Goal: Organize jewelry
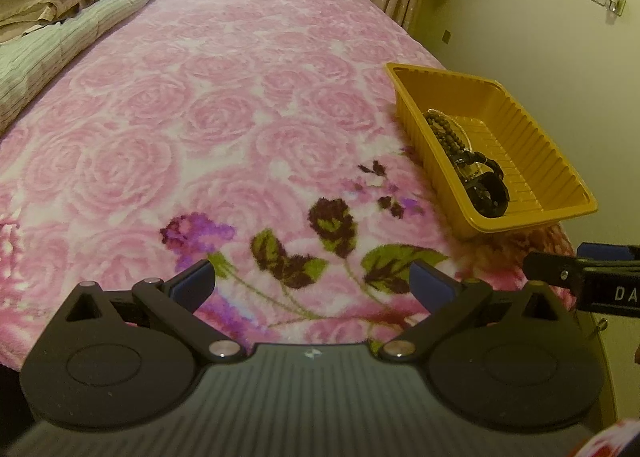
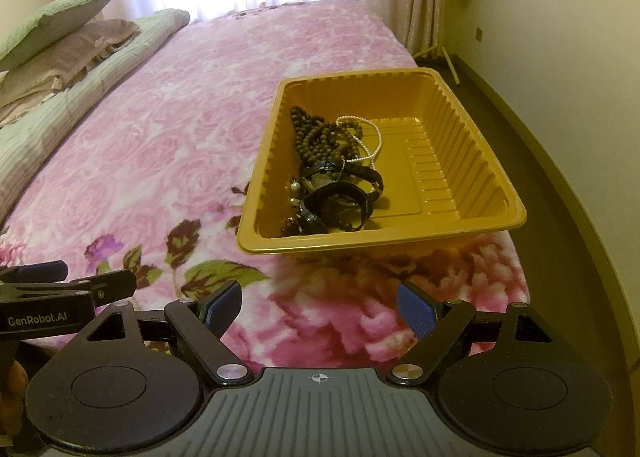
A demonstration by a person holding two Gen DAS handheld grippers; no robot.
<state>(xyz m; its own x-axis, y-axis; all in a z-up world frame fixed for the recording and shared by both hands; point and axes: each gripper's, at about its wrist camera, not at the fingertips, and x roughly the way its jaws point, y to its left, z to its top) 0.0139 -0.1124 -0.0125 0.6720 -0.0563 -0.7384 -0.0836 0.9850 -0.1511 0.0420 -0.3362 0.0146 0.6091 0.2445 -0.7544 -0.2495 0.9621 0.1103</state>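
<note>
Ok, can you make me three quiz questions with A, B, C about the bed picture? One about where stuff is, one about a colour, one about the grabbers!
1. Where is the jewelry?
A. in the tray
B. on the pillow
C. on the floor

2. What colour is the tray?
A. blue
B. yellow
C. white

3. How are both grippers?
A. shut on beads
B. holding the tray
C. open and empty

Answers:
1 A, the beads, pearls and dark straps lie piled inside the tray.
2 B, its ribbed walls are yellow against the pink blanket.
3 C, the left gripper and right gripper have blue pads spread wide with only blanket between.
</note>
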